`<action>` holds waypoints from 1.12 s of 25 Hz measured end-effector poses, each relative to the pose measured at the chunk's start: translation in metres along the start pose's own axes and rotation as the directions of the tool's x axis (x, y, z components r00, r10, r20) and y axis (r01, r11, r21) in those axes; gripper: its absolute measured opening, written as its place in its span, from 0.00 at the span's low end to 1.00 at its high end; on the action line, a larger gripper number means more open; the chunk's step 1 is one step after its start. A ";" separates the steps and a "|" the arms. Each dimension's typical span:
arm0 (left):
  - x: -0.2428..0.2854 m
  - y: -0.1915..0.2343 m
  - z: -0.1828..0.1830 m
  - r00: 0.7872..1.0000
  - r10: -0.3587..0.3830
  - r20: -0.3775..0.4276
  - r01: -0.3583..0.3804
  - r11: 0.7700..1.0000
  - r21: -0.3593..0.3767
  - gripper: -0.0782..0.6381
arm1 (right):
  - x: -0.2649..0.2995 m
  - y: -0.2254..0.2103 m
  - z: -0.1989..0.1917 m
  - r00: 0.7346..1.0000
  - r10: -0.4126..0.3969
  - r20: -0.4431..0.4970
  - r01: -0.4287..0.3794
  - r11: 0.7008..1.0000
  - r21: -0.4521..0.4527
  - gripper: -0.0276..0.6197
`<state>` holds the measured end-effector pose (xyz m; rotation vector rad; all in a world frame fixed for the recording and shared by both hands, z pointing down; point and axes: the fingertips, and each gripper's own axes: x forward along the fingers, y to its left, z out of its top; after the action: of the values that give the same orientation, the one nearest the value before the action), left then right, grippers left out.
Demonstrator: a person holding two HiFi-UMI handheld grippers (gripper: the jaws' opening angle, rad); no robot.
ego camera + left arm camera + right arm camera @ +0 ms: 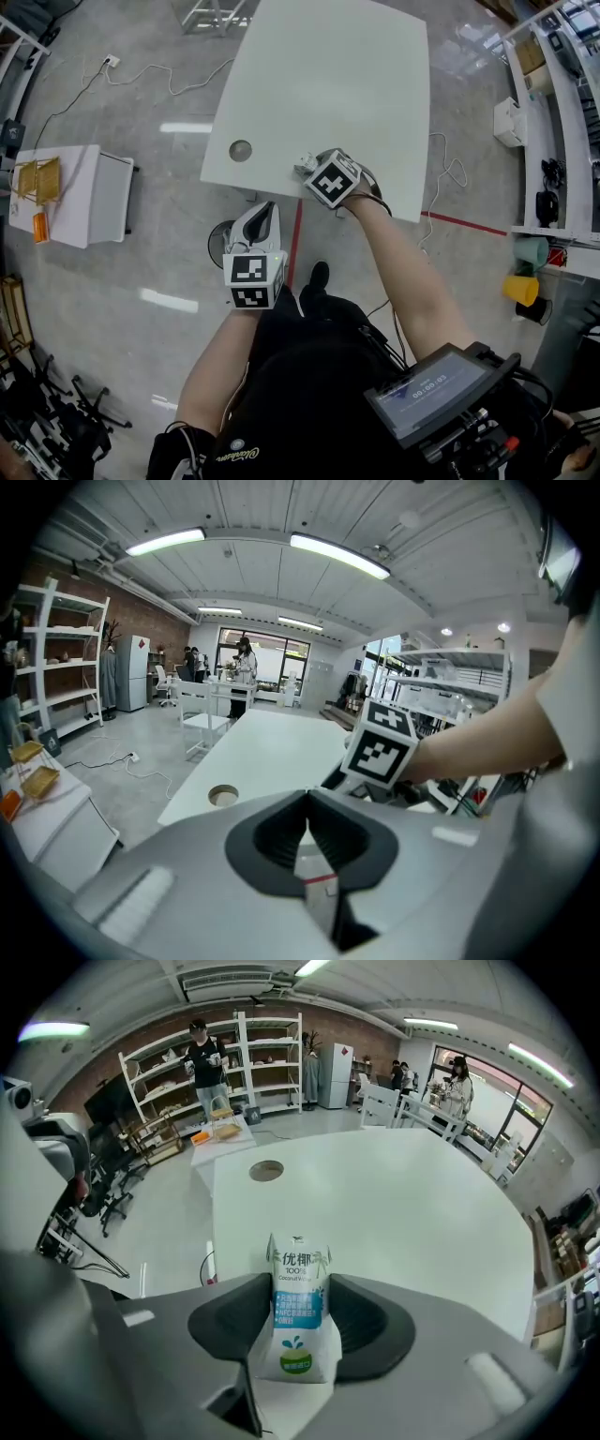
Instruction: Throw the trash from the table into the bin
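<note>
A small white and blue coconut-water carton (300, 1312) stands upright on the white table (328, 75) near its front edge; in the head view only a bit of it (305, 164) shows beside the marker cube. My right gripper (300, 1281) points steeply down over it, and both pads press on the carton's sides. My left gripper (266, 212) hangs over the floor just in front of the table's edge. Its fingertips meet with nothing between them, as the left gripper view (307, 797) also shows.
A round cable hole (240, 150) lies in the table's near left corner. A dark round thing (217, 246) sits on the floor under the left gripper, beside a red tape line (296, 234). A low white side table (70, 192) stands left, shelving (562, 112) right.
</note>
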<state>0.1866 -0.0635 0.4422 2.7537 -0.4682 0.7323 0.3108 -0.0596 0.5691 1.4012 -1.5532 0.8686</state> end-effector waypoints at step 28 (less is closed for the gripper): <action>-0.208 0.150 -0.156 0.806 0.585 -0.091 -0.567 0.720 -0.399 0.12 | -0.021 0.331 0.118 0.804 0.454 0.385 -0.338 0.880 -0.333 0.35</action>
<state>-0.1071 -0.1005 0.4901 2.2141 -1.3677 0.6036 -0.0330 -0.1153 0.5176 1.1539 -2.2961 0.5669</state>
